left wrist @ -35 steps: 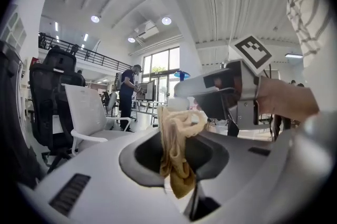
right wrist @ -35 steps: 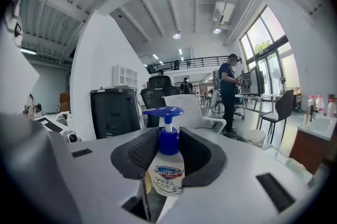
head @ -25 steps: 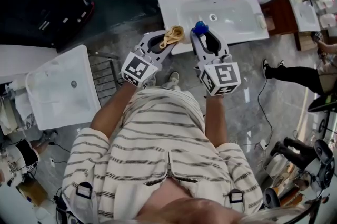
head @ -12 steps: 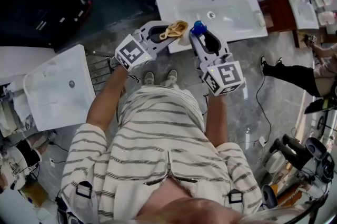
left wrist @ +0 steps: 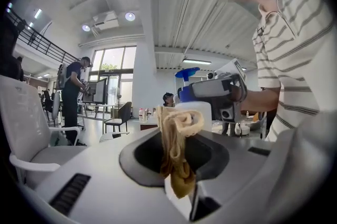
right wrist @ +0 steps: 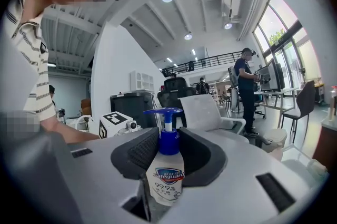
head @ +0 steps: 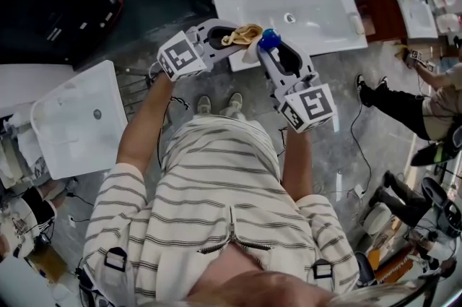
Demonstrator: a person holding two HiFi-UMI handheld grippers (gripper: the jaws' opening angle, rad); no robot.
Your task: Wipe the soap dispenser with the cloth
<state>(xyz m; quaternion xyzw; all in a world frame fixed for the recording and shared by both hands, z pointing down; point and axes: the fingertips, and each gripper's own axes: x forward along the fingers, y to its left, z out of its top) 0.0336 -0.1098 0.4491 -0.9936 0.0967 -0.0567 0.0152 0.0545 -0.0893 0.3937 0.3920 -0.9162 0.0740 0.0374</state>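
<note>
Now the right tool clamps the soap dispenser upright.

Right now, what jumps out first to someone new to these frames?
A Safeguard soap dispenser with a blue pump stands upright, clamped between the jaws of the right gripper, centre of the head view. Close beside it, a bunched tan cloth is pinched in the jaws of the left gripper; whether the two touch is unclear. Beyond both lies a white sink.
</note>
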